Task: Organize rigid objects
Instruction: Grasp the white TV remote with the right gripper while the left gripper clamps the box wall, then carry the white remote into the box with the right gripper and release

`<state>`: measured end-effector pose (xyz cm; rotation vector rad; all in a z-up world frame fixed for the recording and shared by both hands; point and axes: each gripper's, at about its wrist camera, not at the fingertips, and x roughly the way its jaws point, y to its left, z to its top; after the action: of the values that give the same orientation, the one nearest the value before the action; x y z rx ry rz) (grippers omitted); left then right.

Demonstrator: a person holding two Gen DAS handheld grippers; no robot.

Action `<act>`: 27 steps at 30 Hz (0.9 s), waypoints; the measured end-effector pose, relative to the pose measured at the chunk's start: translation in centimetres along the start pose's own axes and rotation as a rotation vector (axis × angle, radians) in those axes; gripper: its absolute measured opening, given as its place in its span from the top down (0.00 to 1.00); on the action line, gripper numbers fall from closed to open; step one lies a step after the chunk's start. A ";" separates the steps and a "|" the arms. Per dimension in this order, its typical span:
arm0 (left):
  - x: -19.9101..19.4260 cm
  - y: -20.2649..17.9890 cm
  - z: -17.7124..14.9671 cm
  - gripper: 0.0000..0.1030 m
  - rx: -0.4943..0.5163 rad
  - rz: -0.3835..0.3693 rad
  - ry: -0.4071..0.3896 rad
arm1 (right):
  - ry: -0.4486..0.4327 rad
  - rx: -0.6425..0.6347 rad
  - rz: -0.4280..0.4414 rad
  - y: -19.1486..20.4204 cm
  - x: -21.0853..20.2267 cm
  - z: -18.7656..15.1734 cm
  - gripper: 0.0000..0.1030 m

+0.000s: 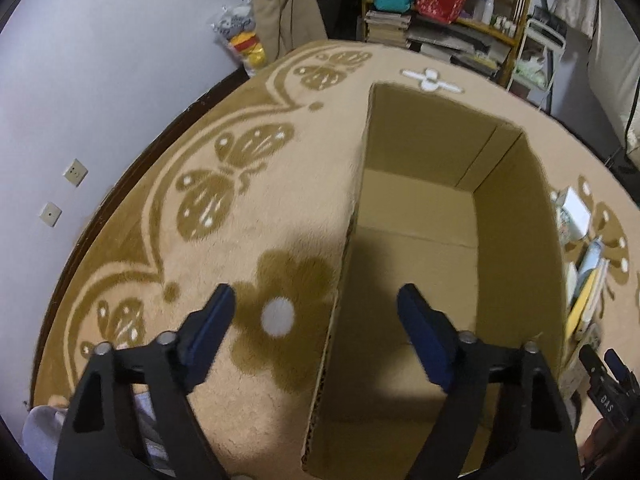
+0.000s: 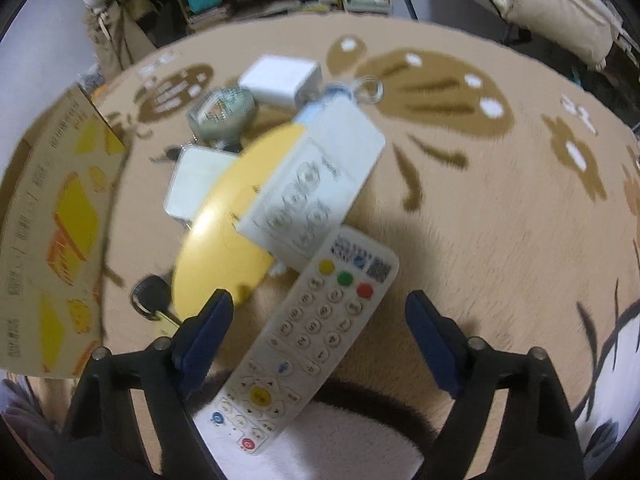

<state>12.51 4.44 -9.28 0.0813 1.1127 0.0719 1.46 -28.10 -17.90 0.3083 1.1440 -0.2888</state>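
Right gripper open over remote, cardboard box empty

Left hand-held gripper gapes — astride cardboard box wall, on carpet.

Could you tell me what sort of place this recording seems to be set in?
Probably a lived-in room at home: a patterned carpet covers the floor, cluttered shelves of books and bags line the wall, and a TV remote lies among household items.
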 end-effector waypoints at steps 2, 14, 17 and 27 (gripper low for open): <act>0.5 0.0 -0.2 0.39 0.000 0.009 0.022 | 0.024 0.003 -0.014 0.1 0.7 -0.3 0.18; 1.0 -0.6 -0.8 0.84 0.027 0.004 0.059 | 0.015 -0.054 -0.098 2.1 0.9 -1.1 0.50; 0.9 -0.9 -0.9 0.89 0.050 0.004 0.059 | -0.024 0.001 -0.078 0.8 -0.2 -0.8 0.57; 0.9 -1.3 -0.9 0.89 0.071 0.027 0.054 | -0.161 0.011 0.010 1.0 -4.1 1.7 0.57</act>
<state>12.15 3.30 -10.60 0.1587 1.1682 0.0595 1.71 -27.58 -13.40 0.2956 0.9827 -0.3054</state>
